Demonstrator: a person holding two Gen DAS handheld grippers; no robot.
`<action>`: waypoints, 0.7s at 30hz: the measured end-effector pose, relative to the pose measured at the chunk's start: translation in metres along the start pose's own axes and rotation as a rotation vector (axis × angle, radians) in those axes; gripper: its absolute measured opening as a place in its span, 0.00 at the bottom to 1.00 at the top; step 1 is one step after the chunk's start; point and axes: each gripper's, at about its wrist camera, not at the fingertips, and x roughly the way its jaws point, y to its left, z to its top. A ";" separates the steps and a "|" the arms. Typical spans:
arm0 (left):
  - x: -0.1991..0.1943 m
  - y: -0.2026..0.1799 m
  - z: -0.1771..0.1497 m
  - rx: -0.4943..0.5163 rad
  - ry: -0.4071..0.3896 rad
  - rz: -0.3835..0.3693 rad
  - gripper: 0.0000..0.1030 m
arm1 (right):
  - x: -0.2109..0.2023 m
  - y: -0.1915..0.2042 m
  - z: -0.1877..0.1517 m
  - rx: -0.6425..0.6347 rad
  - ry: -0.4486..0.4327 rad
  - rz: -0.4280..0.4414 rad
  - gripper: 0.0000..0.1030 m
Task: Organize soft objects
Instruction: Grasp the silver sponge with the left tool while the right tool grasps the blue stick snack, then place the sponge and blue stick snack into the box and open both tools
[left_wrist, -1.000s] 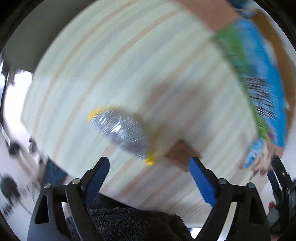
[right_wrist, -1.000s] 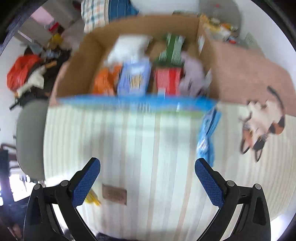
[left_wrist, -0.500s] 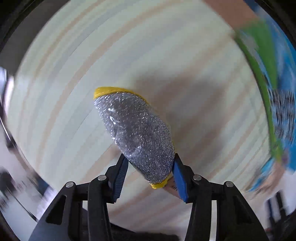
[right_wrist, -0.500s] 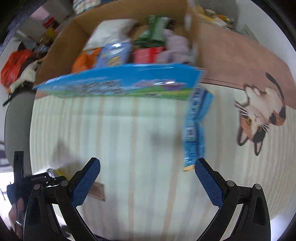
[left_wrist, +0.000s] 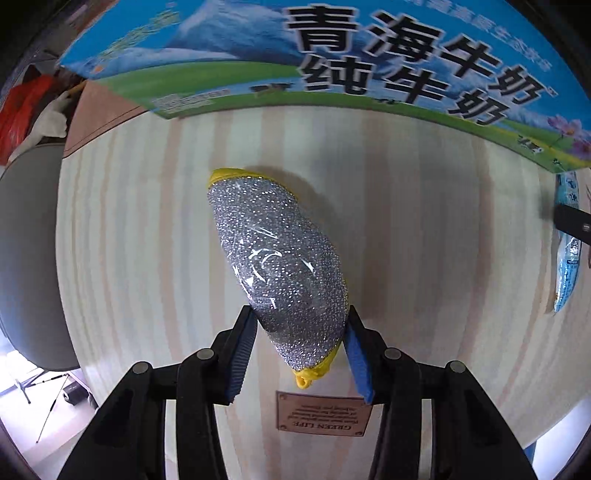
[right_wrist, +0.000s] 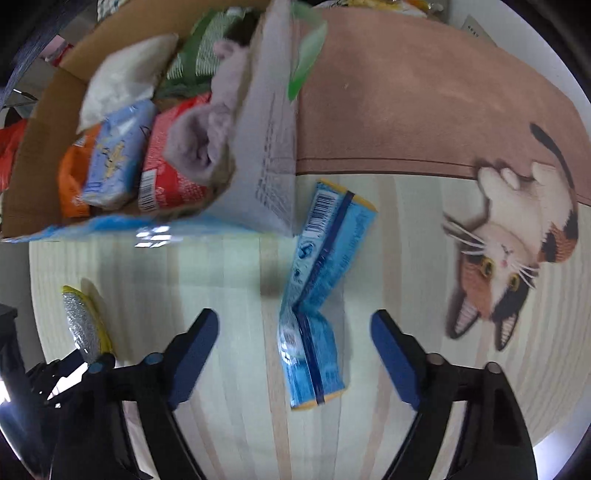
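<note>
Left of the box (right_wrist: 33, 155), the left gripper (left_wrist: 301, 341) pinches the near end of the scourer (left_wrist: 280, 258), which juts forward over the mat (left_wrist: 424, 258). Held so near its tip, the springy pad could slip free on the lift. Right of the box, the right gripper (right_wrist: 293, 354) gapes wide and empty over the packet (right_wrist: 317, 295).

The sponge (left_wrist: 280, 266) is glittery silver with a yellow rim, lying on a mat (left_wrist: 424, 229) striped in pale cream, green and tan. Beyond the sponge, the box (left_wrist: 332, 59) is printed sky blue and grass green with black lettering (brown cardboard inside). The packet (right_wrist: 317, 295) is light blue with a dark blue stripe and yellow ends, and a calico cat picture (right_wrist: 517, 251) in white, orange and black lies to its right.
</note>
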 end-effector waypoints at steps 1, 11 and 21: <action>0.000 -0.005 0.001 0.006 0.006 -0.003 0.42 | 0.005 0.002 0.001 0.000 0.007 -0.008 0.72; 0.008 -0.001 -0.026 0.005 0.023 -0.046 0.42 | 0.021 0.012 -0.037 -0.028 0.093 -0.008 0.30; 0.026 0.059 -0.018 -0.023 0.049 -0.094 0.43 | 0.028 0.020 -0.086 -0.066 0.155 0.022 0.26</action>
